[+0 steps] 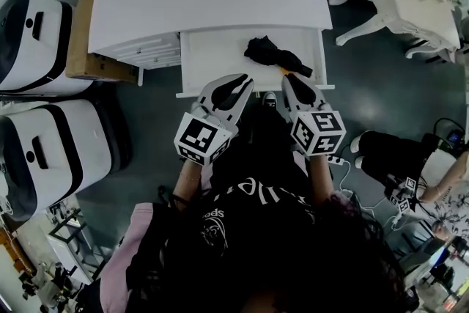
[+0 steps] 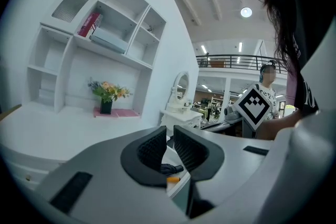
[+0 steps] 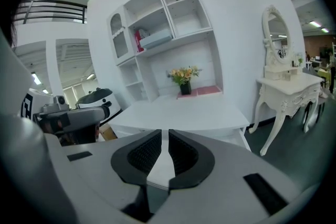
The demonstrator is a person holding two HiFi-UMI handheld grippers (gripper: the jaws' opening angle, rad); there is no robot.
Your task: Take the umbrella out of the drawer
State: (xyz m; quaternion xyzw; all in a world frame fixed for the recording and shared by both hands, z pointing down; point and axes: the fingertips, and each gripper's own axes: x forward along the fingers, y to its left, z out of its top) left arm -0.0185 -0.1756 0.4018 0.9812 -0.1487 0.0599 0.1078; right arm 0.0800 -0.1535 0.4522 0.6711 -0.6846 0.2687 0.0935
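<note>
Right hand-held gripper (shut) partly covers umbrella.

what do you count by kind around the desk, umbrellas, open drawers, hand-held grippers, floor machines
umbrella: 1
open drawer: 1
hand-held grippers: 2, left hand-held gripper, right hand-held gripper
white-and-black floor machines: 2
total: 6

The left gripper and right gripper sit side by side, pointing forward and slightly down. Both pairs of jaws are closed, gripping nothing.
</note>
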